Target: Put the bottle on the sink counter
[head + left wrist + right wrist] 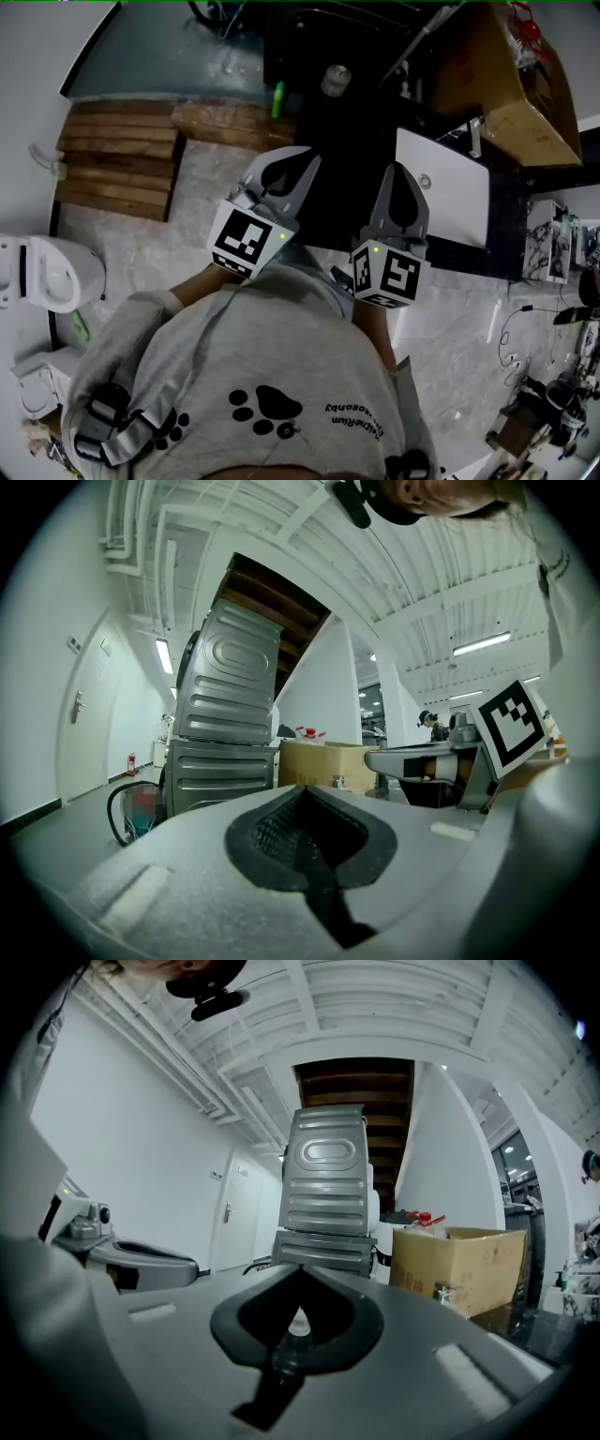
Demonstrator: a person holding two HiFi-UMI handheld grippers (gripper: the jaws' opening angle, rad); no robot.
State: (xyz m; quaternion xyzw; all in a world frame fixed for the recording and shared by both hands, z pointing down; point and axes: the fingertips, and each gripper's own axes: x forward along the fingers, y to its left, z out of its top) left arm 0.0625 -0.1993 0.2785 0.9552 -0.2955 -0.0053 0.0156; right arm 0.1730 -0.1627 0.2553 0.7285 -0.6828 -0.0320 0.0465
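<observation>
A clear bottle (336,80) stands upright on the black counter (309,56), beyond both grippers. It also shows small and far off through the hollow of the right gripper's jaws, as a clear bottle top (298,1321). My left gripper (296,156) and right gripper (399,171) are held side by side, level, in front of the person's body and short of the bottle. Both have their jaws together with nothing between them. The left gripper (302,795) sees the right one beside it. The right gripper (300,1270) points toward the bottle.
A white sink basin (441,183) is set in the counter at the right. An open cardboard box (511,80) stands behind it. A green item (277,98) lies left of the bottle. Wooden pallets (122,155) and a toilet (37,272) are on the left; a stacked grey appliance (326,1194) stands ahead.
</observation>
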